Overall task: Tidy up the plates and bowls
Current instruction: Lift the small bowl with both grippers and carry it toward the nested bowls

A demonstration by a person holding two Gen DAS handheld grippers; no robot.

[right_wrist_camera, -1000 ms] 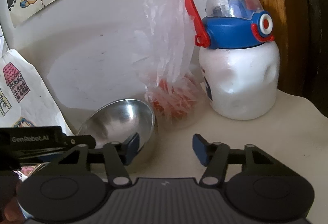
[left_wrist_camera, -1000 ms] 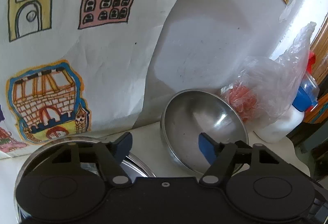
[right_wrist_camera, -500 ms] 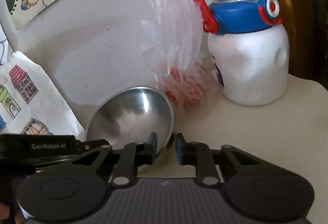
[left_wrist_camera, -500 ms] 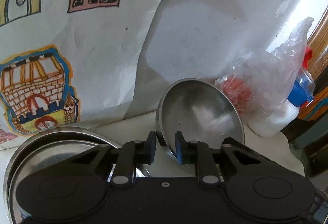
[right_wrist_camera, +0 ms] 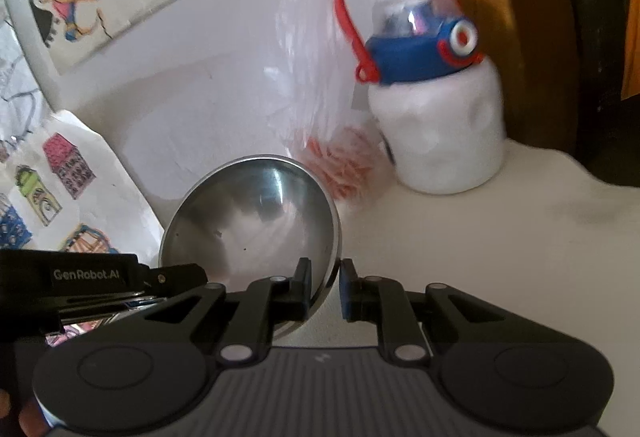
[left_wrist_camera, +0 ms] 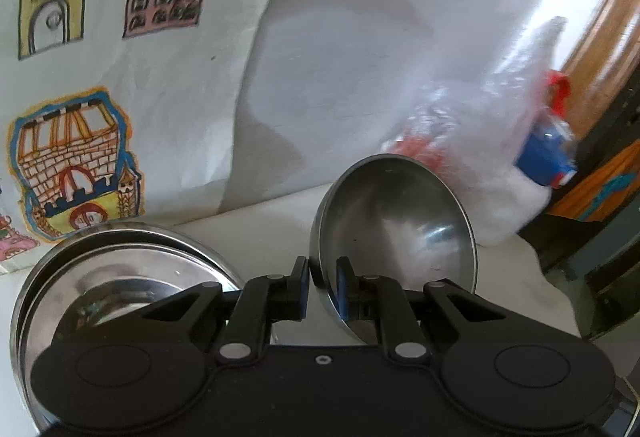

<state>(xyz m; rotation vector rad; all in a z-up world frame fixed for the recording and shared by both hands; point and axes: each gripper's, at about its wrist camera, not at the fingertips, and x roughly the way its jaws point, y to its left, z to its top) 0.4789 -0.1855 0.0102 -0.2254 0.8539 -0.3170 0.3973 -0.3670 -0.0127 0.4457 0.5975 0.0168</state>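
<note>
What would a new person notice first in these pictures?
First, the shiny steel bowl, tipped up on edge at centre, with the left gripper and the right gripper each pinching its rim. Behind it hang bright drawings of houses; at right stands a white bottle with a blue cap.

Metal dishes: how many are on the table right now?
3, as far as I can see: one tilted steel bowl pinched at its rim by the left gripper and right gripper, plus two nested steel plates at left. More may lie hidden.
</note>
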